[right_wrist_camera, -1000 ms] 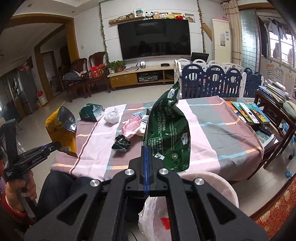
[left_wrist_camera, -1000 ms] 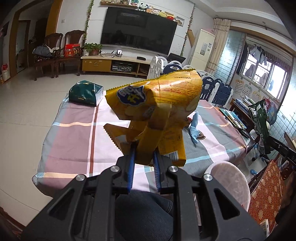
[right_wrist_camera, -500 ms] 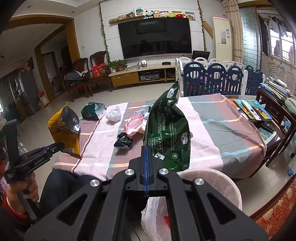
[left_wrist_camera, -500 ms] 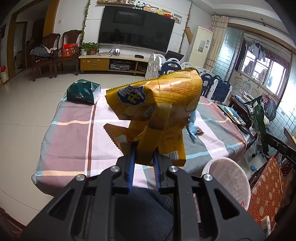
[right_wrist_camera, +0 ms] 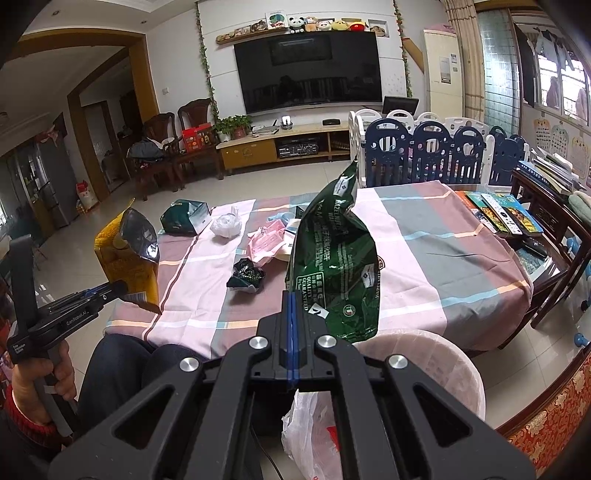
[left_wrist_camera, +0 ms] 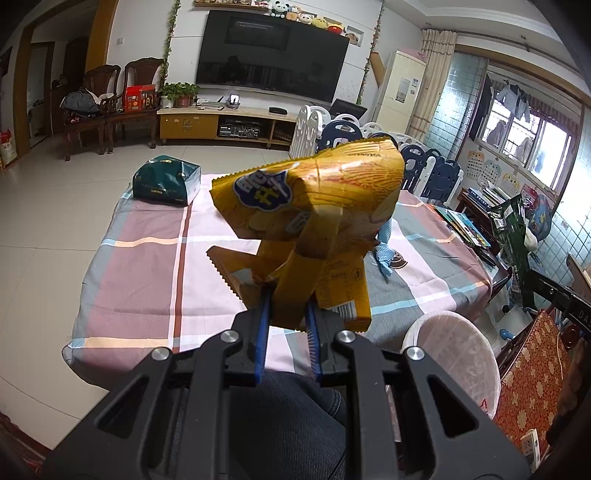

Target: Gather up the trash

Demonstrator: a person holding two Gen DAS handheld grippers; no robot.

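Right wrist view: your right tongs pinch the green snack bag above the near bin; left tongs pinch the yellow chip bag. Released off-centre, either could miss.

At the top centre of both views we see a large dark television on the white wall, with a row of plush toys on the shelf above it. Below it we find a low wooden cabinet, a potted plant at its left end. Toward the left stand dark wooden chairs, a red box on one. Right of centre we see a blue and white play fence, and at the far right a row of books. The surface wears a checked cloth.
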